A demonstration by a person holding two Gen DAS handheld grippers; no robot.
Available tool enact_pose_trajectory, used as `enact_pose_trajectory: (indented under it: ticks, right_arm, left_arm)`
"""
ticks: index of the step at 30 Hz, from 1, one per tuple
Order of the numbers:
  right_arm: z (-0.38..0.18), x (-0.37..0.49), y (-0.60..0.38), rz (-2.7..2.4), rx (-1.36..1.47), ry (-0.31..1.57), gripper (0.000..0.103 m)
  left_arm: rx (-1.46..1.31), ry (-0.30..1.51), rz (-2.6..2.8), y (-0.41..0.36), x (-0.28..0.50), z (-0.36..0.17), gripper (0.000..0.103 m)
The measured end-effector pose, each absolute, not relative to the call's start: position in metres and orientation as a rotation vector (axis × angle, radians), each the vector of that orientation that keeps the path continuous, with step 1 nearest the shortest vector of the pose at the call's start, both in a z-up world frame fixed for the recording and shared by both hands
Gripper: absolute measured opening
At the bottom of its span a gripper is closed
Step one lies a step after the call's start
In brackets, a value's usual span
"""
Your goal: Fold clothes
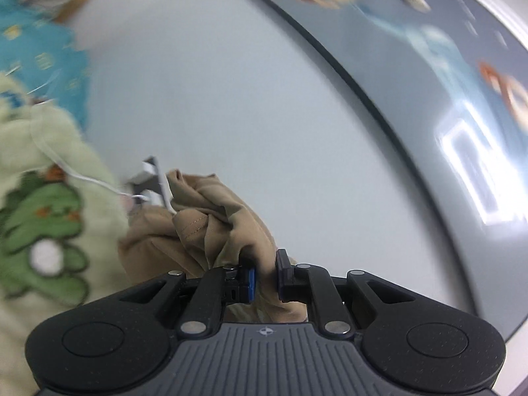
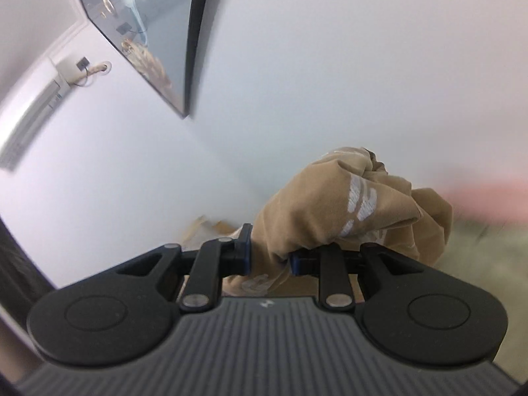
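A tan garment (image 1: 211, 221) is bunched and lifted in the air in front of a white wall. My left gripper (image 1: 265, 279) is shut on a fold of it, cloth squeezed between the black fingers. In the right wrist view the same tan garment (image 2: 333, 211) shows white printed stripes, and my right gripper (image 2: 269, 259) is shut on another fold of it. Cloth hangs below both grippers and hides the fingertips. A white tool edge (image 1: 153, 178) pokes out behind the garment in the left wrist view.
A pale green fleece with a green cartoon print (image 1: 43, 231) and a blue patterned cloth (image 1: 43, 62) fill the left side. A dark-framed glossy picture (image 1: 429, 66) hangs on the wall, also seen as a framed picture (image 2: 158, 33). An air conditioner (image 2: 29, 118) sits high left.
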State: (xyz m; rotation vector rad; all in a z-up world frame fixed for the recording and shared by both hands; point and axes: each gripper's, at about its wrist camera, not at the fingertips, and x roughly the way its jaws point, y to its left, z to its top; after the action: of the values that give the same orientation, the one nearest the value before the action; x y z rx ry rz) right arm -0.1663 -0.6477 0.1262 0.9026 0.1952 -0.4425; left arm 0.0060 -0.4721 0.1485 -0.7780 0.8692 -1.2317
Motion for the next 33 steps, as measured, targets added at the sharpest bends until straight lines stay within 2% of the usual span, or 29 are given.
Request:
enact_pose_trajectory:
  ticks: [3,6,11,14,17,20,22,25,29,31,33]
  right_arm:
    - [0.129,-0.184,-0.677,-0.512,0.838,0.180,0.025]
    - [0.131,-0.203,-0.706,-0.580,0.772,0.165,0.025]
    - [0.073,-0.221,-0.678,-0.572,0.775,0.249,0.025]
    - [0.049,-0.228,-0.663,-0.578,0.788,0.299,0.026]
    - [0.043,-0.226,-0.660,-0.608,0.776,0.326,0.022]
    - [0.044,-0.226,-0.655,-0.641,0.775,0.359,0.025]
    - [0.053,-0.229,-0.650,-0.665,0.792,0.392,0.028]
    - [0.071,-0.237,-0.632,-0.691,0.796,0.395,0.033]
    - [0.095,-0.263,-0.603,-0.678,0.762,0.357,0.034]
    - [0.108,-0.273,-0.589,-0.659,0.731,0.334,0.034]
    - [0.123,-0.278,-0.570,-0.642,0.649,0.310,0.035]
  left_arm:
    - [-0.682,0.853,-1.282,-0.508,-0.011,0.123,0.013]
    - [-0.596,0.889,-1.291,-0.504,-0.027,0.081,0.013]
    - [-0.452,0.917,-1.284,-0.472,-0.037,0.024,0.014]
    - [-0.380,0.954,-1.253,-0.465,-0.038,0.001,0.019]
    - [-0.237,0.931,-1.213,-0.470,-0.050,-0.010,0.034]
    - [-0.171,0.879,-1.187,-0.464,-0.057,-0.001,0.047]
    - [-0.164,0.854,-1.172,-0.453,-0.060,0.013,0.066]
    - [-0.147,0.761,-1.158,-0.428,-0.074,0.046,0.080]
    - [-0.125,0.648,-1.157,-0.388,-0.099,0.089,0.091]
    - [-0.132,0.602,-1.162,-0.366,-0.113,0.109,0.103]
    - [-0.126,0.550,-1.160,-0.347,-0.125,0.126,0.103]
